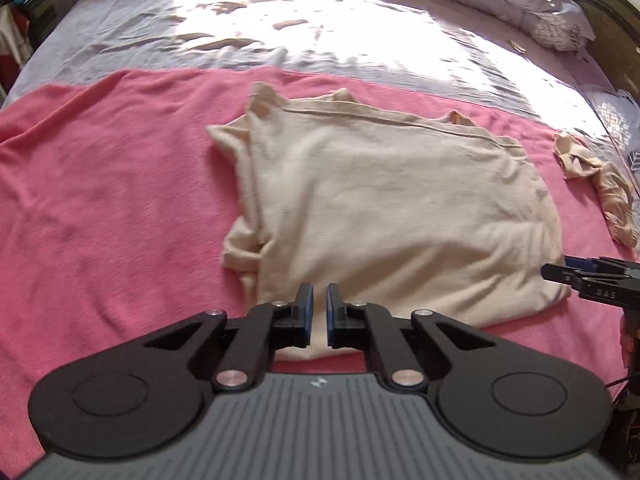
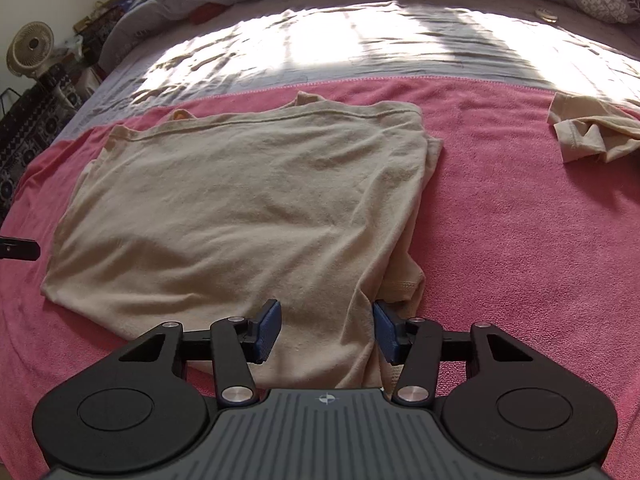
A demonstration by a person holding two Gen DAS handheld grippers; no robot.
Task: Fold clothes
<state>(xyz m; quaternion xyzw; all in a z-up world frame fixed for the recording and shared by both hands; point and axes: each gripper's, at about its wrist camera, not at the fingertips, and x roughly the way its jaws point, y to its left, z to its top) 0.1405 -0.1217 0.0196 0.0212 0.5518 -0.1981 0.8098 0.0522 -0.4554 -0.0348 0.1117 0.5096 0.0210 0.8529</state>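
A beige T-shirt lies folded into a rough rectangle on a pink blanket, with its hem seam along the far side. My left gripper hovers over the shirt's near left edge. Its blue pads are drawn together to a narrow slit and no cloth is pinched between them. In the right wrist view the same shirt fills the middle. My right gripper stands open over the shirt's near right edge, where a fold of fabric runs between the fingers without being clamped. The right gripper's tip shows at the shirt's right corner.
A small crumpled beige garment lies on the pink blanket to the right. Beyond is a sunlit grey bedsheet with a patterned pillow at the far right. A small fan and clutter stand off the bed's left side.
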